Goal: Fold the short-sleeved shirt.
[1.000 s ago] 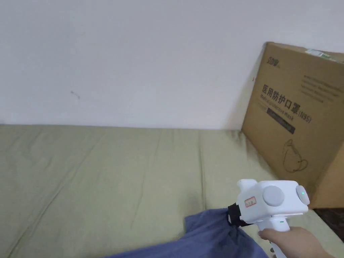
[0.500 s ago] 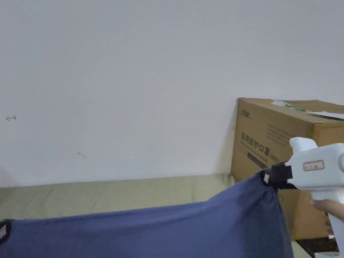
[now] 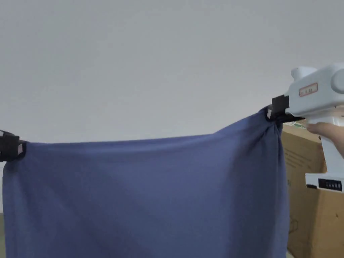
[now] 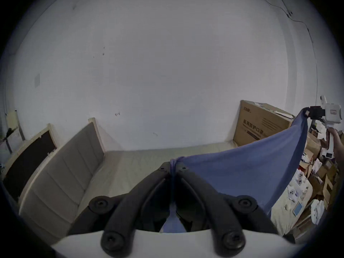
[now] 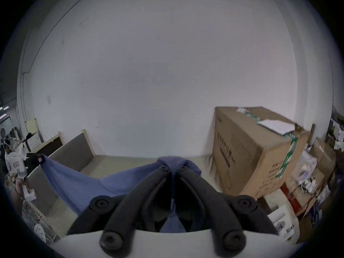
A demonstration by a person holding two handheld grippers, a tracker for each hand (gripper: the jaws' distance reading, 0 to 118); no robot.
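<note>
Holding the blue shirt up in the air, you have it stretched like a curtain in front of the white wall, well above the bed. At the shirt's left top corner, your left claw is clamped on a bunched pinch of cloth; the left gripper view shows both jaws pressed together with fabric running between them. The top edge runs nearly straight from there and rises to the shirt's right corner, where your right claw is likewise closed tight on a gathered knot of cloth, beside the cardboard box.

Judging by this, you are spreading the shirt before laying it down, so the folding itself has barely begun. To do this well, bring your right hand down level with the left so the edge hangs even. Keep a light pull between the two corners; too much could drag the cloth out of a pinch. Let the lower part, which hangs out of view in the head view, settle before you lower it. Then lay the shirt flat on the bed, far edge first, clear of the box.
</note>
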